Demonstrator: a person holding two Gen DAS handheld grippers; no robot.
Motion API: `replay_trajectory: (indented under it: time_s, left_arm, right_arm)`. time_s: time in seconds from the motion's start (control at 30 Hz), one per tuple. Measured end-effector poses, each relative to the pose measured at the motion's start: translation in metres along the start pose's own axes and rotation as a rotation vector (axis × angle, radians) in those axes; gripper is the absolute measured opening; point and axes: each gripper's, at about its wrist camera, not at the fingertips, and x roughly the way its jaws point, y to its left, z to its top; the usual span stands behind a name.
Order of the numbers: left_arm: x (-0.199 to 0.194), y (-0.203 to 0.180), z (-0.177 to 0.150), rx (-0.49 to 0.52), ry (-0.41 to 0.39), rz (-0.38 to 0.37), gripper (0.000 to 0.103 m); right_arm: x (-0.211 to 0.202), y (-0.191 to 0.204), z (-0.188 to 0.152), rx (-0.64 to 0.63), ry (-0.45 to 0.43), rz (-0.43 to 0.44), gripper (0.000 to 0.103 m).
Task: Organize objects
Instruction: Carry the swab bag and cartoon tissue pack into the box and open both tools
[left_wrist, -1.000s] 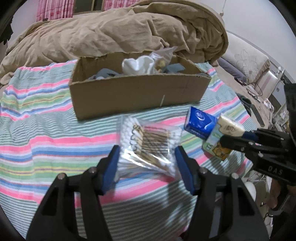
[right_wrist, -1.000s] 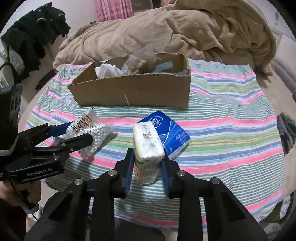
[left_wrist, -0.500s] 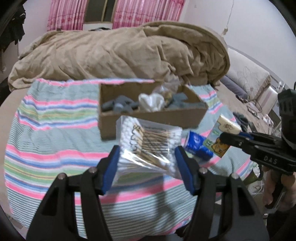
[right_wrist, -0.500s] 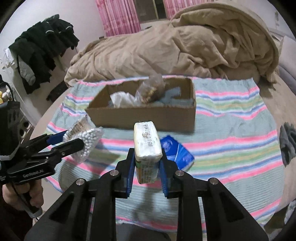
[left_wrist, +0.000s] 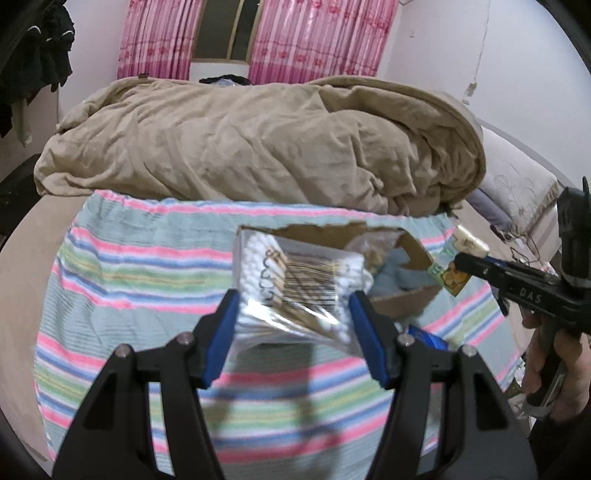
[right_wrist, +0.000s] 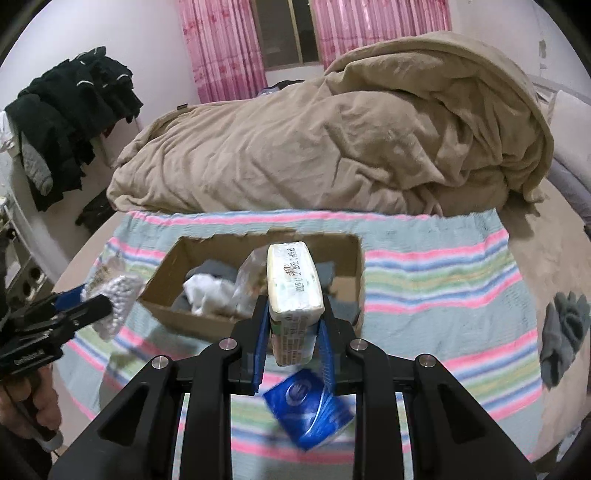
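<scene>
The left gripper is clamped on one clear bag of cotton swabs, its blue pads pressing the bag's two sides. The bag hangs in the air over the striped cloth, and the swabs inside lie with their long axis slanting from lower left up to the right, white tips at both ends.

The right gripper is clamped on one small carton, held upright in the air, its long axis vertical and its pale top face tilted toward the camera with printed date text running along it.

Below the carton, one blue tissue pack lies flat on the striped cloth, turned at a slant.

Just beyond stands one open cardboard box, holding a white crumpled cloth, a clear bag and grey-blue fabric.

Behind it lies one heaped tan blanket, with two pink curtains at the window.
</scene>
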Motion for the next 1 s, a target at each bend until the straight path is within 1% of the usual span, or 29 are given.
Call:
replay_trajectory:
  time_s: [0.17, 0.27, 0.43, 0.53, 0.67, 0.77, 0.87, 0.9, 0.93, 0.97, 1.0]
  left_arm:
    - [0.017, 0.006, 0.012, -0.021, -0.011, 0.008, 0.062]
    - [0.032, 0.009, 0.018, -0.023, -0.005, 0.021, 0.062]
    - [0.058, 0.01, 0.025, -0.02, 0.015, 0.02, 0.062]
    - [0.077, 0.008, 0.028, -0.014, 0.035, 0.007, 0.062]
    - [0.094, 0.007, 0.026, -0.014, 0.061, 0.005, 0.062]
    - [0.101, 0.006, 0.024, -0.014, 0.067, 0.002, 0.062]
    - [0.108, 0.004, 0.022, -0.014, 0.097, -0.008, 0.063]
    - [0.109, 0.004, 0.021, -0.018, 0.105, -0.009, 0.064]
    - [0.111, 0.004, 0.02, -0.024, 0.113, -0.009, 0.064]
    - [0.111, 0.004, 0.02, -0.025, 0.115, -0.005, 0.065]
    - [0.111, 0.004, 0.02, -0.027, 0.116, 0.0, 0.066]
  right_arm:
    - [0.02, -0.005, 0.012, -0.011, 0.006, -0.031, 0.026]
    - [0.034, -0.01, 0.019, -0.014, 0.013, -0.05, 0.026]
    - [0.061, -0.019, 0.026, -0.002, 0.031, -0.077, 0.026]
    - [0.075, -0.023, 0.028, -0.002, 0.04, -0.101, 0.026]
    - [0.093, -0.028, 0.026, 0.0, 0.061, -0.108, 0.026]
    - [0.102, -0.028, 0.023, -0.006, 0.077, -0.113, 0.026]
    - [0.105, -0.028, 0.02, -0.012, 0.076, -0.127, 0.027]
    - [0.105, -0.028, 0.02, -0.01, 0.076, -0.129, 0.028]
    - [0.105, -0.028, 0.02, -0.009, 0.075, -0.129, 0.031]
    - [0.104, -0.028, 0.02, -0.009, 0.073, -0.129, 0.041]
    - [0.104, -0.028, 0.02, -0.008, 0.072, -0.118, 0.044]
